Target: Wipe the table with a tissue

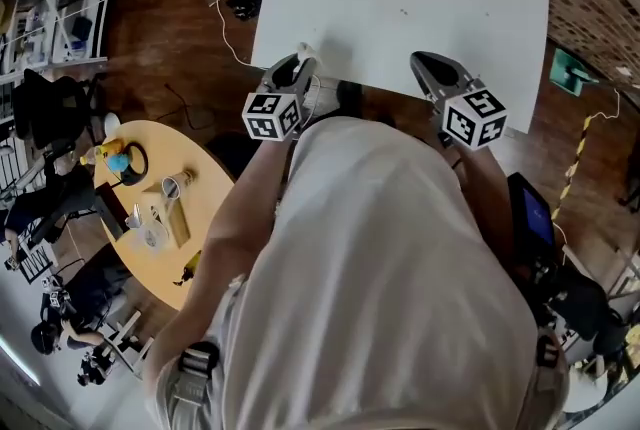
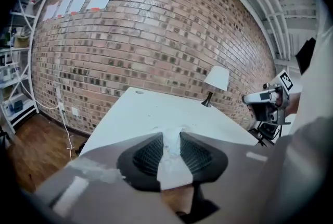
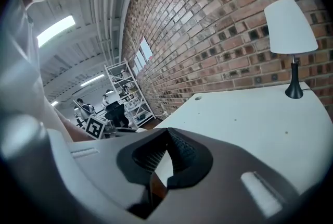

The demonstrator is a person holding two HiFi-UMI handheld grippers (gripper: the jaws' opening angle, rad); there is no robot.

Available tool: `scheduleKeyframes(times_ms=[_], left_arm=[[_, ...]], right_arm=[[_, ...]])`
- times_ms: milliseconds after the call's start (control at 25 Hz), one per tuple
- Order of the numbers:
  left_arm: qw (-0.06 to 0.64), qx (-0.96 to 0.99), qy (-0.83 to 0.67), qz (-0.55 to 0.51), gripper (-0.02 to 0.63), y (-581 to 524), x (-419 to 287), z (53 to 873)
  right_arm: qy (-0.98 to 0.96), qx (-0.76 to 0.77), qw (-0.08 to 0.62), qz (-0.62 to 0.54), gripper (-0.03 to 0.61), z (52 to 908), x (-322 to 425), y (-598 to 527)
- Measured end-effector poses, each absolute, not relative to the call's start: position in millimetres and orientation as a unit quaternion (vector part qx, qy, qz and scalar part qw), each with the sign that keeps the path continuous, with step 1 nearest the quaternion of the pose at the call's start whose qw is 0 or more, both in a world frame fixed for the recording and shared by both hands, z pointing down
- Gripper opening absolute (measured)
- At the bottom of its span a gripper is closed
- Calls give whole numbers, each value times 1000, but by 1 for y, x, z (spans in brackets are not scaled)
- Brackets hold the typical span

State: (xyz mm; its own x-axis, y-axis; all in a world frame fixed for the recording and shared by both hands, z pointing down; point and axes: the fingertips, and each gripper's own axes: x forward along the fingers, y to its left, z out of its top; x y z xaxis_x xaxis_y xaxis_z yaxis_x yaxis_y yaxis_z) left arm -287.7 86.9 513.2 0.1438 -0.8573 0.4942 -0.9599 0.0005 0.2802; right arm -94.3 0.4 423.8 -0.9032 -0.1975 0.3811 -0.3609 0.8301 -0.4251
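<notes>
Tissue (image 2: 172, 159) pinched in the left gripper (image 2: 171, 135), just above the near edge of the white table (image 2: 148, 109).

Its jaws squeeze the tissue from both sides, and a crumpled bit pokes out past the tips. From the head view only a tiny white scrap shows there, and I cannot tell if it touches the table. The table lies ahead of and below both grippers. The person's body hides both hands. The right gripper (image 3: 167, 132) has its tips together with nothing between them. Far ahead of it a lamp (image 3: 289, 26) stands on the table; its shade is cut off in the head view.
</notes>
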Motion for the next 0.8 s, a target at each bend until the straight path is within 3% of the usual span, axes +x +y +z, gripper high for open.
scheduleKeyframes(times_ms=[360,800], left_arm=[[265,727,-598,208,109,35,-334,560],[183,780,-483,353,110,21,-321,612]], right_arm=[[-929,216,162,255,6,415,-124,-35],[-903,293,159,273,6,419,-123,-40]])
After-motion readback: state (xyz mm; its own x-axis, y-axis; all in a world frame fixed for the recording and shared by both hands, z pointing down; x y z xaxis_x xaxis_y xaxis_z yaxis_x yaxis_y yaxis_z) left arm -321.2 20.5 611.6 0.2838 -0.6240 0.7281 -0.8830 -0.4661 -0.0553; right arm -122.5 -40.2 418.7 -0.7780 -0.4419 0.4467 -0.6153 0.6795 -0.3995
